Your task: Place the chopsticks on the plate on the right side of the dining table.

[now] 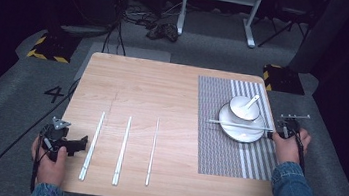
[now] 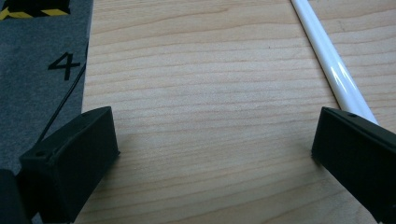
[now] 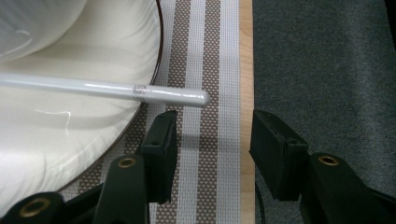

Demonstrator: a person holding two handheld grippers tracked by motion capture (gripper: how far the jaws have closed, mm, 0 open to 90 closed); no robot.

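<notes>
A white plate with a white bowl and spoon sits on the striped placemat. One white chopstick lies across the plate; its end lies just ahead of my right gripper, which stands open over the mat's right edge, beside the plate rim. That right gripper is at the table's right side. More white chopsticks lie on the bare wood. My left gripper is open, just left of them. Its jaws spread wide over wood, with a chopstick by the right jaw.
Two more rows of white chopsticks lie parallel on the wooden table. The table's right edge runs close by the right gripper, with grey carpet beyond. A floor mark "4" lies left of the table.
</notes>
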